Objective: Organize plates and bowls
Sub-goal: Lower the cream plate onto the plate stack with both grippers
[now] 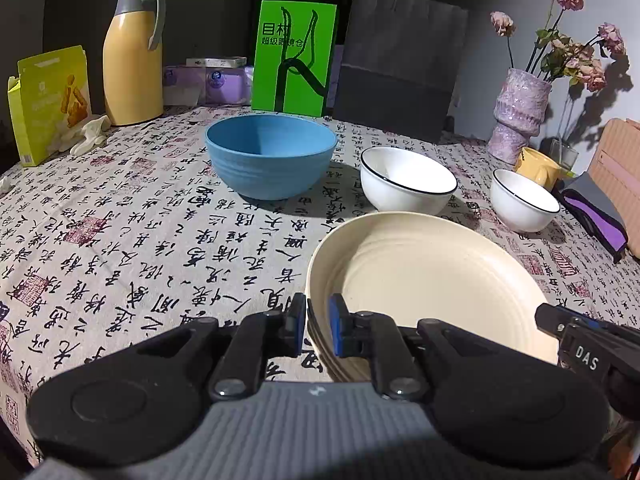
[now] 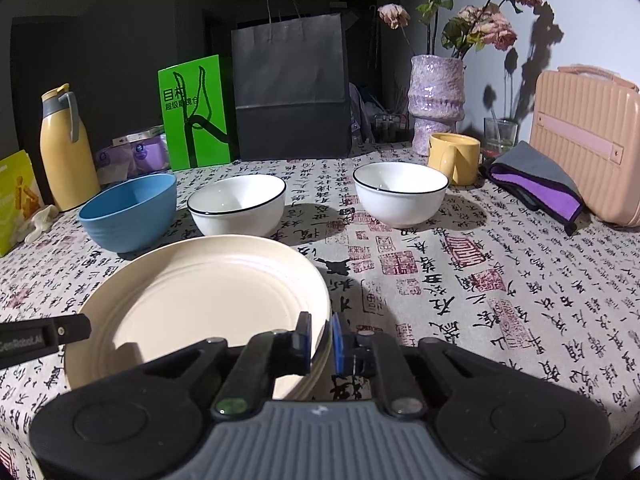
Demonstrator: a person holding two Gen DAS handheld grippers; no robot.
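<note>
A cream plate (image 1: 432, 276) (image 2: 200, 292) sits on the printed tablecloth near the front. My left gripper (image 1: 317, 322) is shut on its left rim, and my right gripper (image 2: 321, 340) is shut on its right rim. Each gripper's tip also shows at the edge of the other's view. Behind the plate stand a blue bowl (image 1: 271, 156) (image 2: 130, 210) and two white bowls with black rims: the nearer one (image 1: 406, 178) (image 2: 237, 208) and one further right (image 1: 524, 200) (image 2: 400, 192).
At the back stand a yellow jug (image 1: 134, 56), a green card (image 1: 294, 58), a dark paper bag (image 1: 400, 64), a purple vase with dried flowers (image 1: 516, 116) and a yellow mug (image 2: 454, 158). A pink case (image 2: 586, 140) and purple cloth (image 2: 540, 184) lie right.
</note>
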